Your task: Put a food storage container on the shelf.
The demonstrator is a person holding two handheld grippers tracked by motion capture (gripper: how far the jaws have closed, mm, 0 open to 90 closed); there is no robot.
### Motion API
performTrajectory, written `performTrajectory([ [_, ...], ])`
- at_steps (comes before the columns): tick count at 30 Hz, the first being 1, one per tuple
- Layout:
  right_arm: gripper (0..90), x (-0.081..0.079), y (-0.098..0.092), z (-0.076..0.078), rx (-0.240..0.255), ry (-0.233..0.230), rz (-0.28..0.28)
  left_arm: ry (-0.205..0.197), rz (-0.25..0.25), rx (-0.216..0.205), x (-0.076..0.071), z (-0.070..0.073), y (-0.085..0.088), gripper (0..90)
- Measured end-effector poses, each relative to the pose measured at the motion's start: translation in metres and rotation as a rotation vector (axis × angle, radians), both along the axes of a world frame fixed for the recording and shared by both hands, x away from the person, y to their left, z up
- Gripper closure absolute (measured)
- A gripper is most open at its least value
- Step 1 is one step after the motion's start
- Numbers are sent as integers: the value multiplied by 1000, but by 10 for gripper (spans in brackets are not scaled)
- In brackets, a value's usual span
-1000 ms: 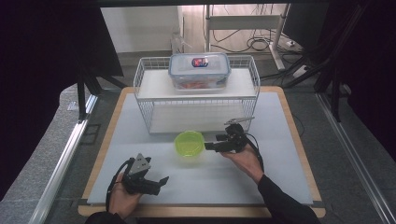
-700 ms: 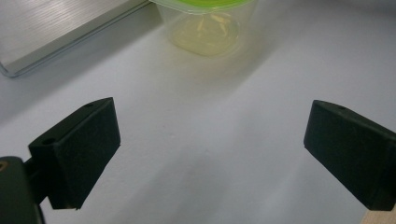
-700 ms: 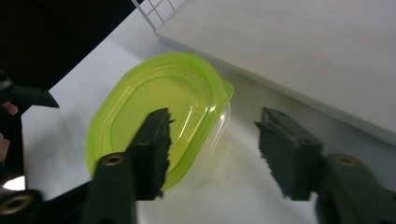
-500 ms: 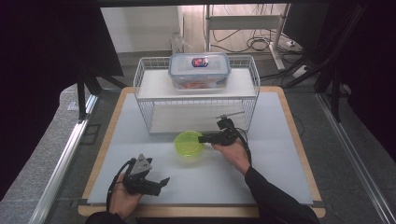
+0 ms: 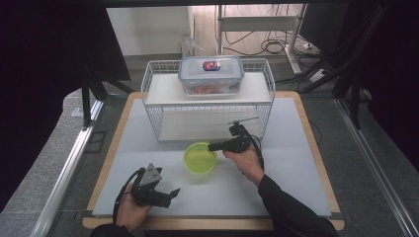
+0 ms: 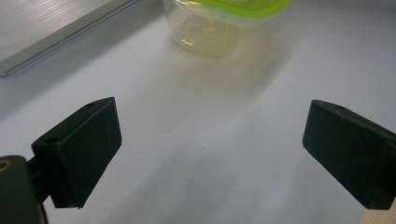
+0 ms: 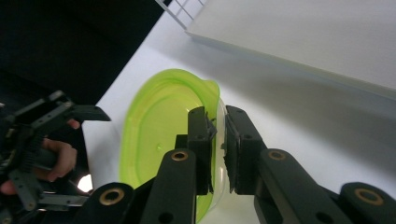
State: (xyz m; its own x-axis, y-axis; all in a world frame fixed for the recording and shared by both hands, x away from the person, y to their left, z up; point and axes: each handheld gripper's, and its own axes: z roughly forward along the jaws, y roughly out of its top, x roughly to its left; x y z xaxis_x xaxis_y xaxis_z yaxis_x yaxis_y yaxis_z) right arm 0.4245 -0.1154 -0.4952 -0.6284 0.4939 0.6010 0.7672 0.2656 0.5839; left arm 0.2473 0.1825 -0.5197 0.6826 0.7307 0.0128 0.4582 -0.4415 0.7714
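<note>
A small round clear container with a lime-green lid (image 5: 200, 158) stands in the middle of the white table. My right gripper (image 5: 213, 146) comes at it from the right. In the right gripper view its jaws have just been closing, and the right gripper (image 7: 220, 126) now pinches the container's near rim (image 7: 159, 121) between its pads. My left gripper (image 5: 174, 191) rests open near the front left of the table, pointing right. In the left gripper view the left gripper (image 6: 210, 149) has only bare table between its jaws, with the container (image 6: 219, 23) farther off.
A white wire rack (image 5: 163, 106) stands behind the container, its low shelf close to my right hand. On top of the rack sits a clear box with a blue-rimmed lid (image 5: 211, 74). The table's wooden edge (image 5: 316, 143) runs along the right.
My right gripper moved left to the container's rim and its jaws closed from wide apart onto it. The left gripper stayed where it was.
</note>
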Motion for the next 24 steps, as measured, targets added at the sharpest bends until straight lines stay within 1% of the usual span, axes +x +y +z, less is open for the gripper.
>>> performTrajectory([
  [1,828,-1,0,1,12,8,4,0,0,0,0,0,0,44],
  [2,829,-2,1,2,10,9,3,0,0,0,0,0,0,44],
  [4,830,-3,2,3,10,-5,7,-1,-1,4,0,0,0,44],
  [8,833,-4,0,5,13,-13,-3,-1,3,-1,0,0,0,44],
  [9,833,-5,-1,6,18,-4,-6,-2,4,-2,0,0,0,44],
  [10,834,-4,-3,6,24,-5,-10,-3,6,-4,0,0,0,44],
  [14,835,-5,-8,9,51,-1,-15,-12,13,-14,0,1,2,41],
  [17,837,-7,-11,13,83,3,-17,-20,18,-23,-1,2,3,40],
  [24,847,-13,-18,28,140,-18,-24,-20,14,-23,-1,2,2,40],
])
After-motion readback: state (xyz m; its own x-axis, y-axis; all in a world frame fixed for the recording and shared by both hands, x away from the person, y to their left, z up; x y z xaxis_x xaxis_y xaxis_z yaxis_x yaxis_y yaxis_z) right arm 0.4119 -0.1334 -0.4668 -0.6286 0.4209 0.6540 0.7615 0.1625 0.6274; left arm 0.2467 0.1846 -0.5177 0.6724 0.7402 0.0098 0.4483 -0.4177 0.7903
